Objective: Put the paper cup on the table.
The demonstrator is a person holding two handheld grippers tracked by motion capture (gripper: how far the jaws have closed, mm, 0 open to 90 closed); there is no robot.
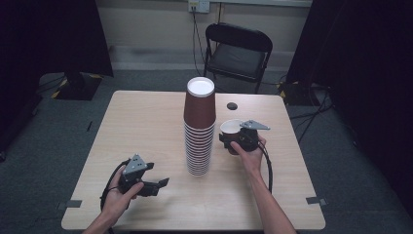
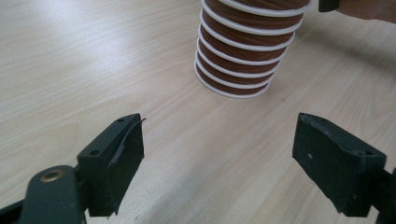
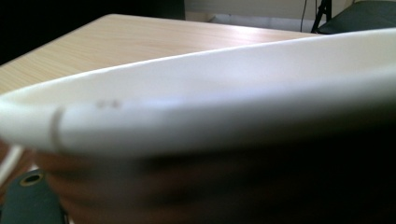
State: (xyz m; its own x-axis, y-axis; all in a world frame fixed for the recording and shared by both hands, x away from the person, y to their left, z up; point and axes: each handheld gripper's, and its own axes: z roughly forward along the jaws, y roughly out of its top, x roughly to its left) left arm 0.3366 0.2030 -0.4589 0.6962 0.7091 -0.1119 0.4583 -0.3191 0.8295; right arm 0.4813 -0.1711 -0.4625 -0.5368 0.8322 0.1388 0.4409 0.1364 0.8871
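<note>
High view: right gripper [image 1: 233,138] clamps a lone cup [image 1: 232,130], upright just right of the stack [image 1: 199,126] at mid-table. Left gripper [image 1: 163,183] sits near-left of the stack, jaws wide apart, holding nothing.

Stack of paper cups [image 1: 199,131], centre of table: reddish-brown walls, white rolled rims forming a banded brown-and-white stripe pattern up the lower half, white inside at the top; single cup [image 1: 232,130] just right of the stack, same brown outside, white inside and rim. Table [image 1: 146,126]: pale beige wood grain, with a small black round spot [image 1: 232,106] at far right. Left gripper [image 1: 157,184] and right gripper [image 1: 233,140]: black bodies, grey plates, black cables; folding chair [image 1: 237,48] beyond: black; floor: dark grey.
</note>
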